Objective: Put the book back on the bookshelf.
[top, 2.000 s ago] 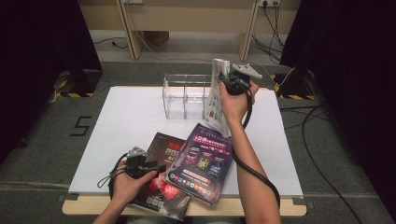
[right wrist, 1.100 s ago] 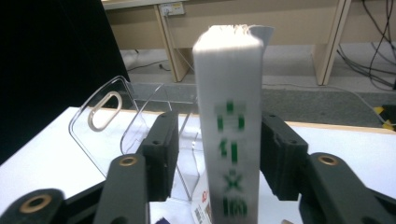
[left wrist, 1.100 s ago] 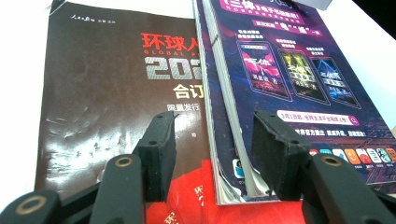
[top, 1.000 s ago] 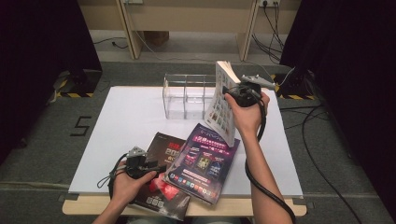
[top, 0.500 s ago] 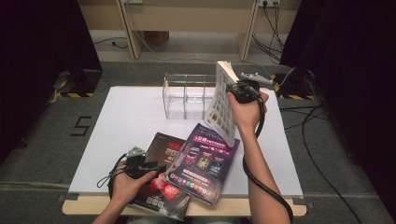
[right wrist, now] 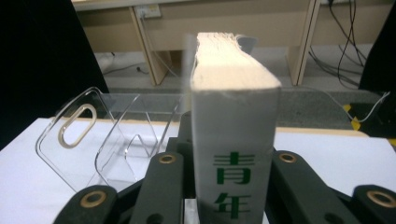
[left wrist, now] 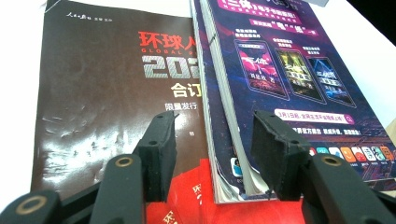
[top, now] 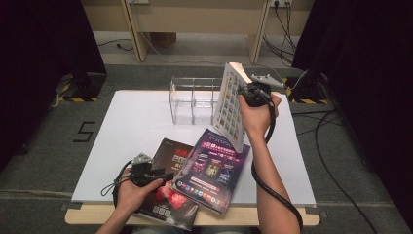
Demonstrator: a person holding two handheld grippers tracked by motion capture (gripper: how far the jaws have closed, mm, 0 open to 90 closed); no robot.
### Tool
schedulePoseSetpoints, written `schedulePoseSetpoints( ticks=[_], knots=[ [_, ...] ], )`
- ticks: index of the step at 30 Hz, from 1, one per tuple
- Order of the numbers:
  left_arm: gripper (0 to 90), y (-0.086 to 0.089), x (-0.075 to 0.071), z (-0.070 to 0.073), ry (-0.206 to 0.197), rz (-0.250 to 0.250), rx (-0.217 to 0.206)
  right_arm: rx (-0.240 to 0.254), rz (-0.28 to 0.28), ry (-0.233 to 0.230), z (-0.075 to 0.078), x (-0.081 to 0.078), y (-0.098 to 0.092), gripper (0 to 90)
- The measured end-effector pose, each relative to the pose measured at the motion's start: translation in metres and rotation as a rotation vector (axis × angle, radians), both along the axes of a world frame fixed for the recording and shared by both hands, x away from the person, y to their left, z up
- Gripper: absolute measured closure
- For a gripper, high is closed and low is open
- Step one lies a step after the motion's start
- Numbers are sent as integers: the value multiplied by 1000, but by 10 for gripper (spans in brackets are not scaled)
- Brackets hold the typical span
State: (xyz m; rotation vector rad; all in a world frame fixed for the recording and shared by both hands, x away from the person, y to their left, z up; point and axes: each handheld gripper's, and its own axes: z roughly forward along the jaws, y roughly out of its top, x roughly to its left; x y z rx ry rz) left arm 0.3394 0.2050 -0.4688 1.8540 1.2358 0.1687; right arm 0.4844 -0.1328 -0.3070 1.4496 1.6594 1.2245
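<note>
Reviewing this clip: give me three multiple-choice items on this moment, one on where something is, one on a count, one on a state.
1. Where is the clear rack?
A. At the far side of the table
B. On the floor
C. Under the purple magazine

2. How many magazines lie flat on the table?
A. One
B. Two
C. Four

3. What is the right gripper doing?
A. Resting open on the table
B. Clamping a thick book held upright in the air
C. Holding the clear rack

Answers:
1. A: the rack stands by the far edge, beyond the magazines.
2. B: a dark red magazine and a purple magazine partly overlapping it.
3. B: the right gripper view shows the book's spine between the jaws, which have just been closing on it.
</note>
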Motion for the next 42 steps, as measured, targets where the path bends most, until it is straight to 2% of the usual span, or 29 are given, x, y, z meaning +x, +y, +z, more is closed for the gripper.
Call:
schedulePoseSetpoints(
  ticks=[10,24,36,42],
  knots=[
    [496,0,0,0,-4,1,0,10,-15,-72,9,1,6,745],
    [489,3,0,0,-4,6,-5,40,-37,-114,17,27,24,746],
    [487,6,1,-1,-1,8,-6,58,-41,-115,10,52,36,745],
    [484,6,1,-3,4,5,-2,46,-46,-123,-3,60,39,745]
  ],
)
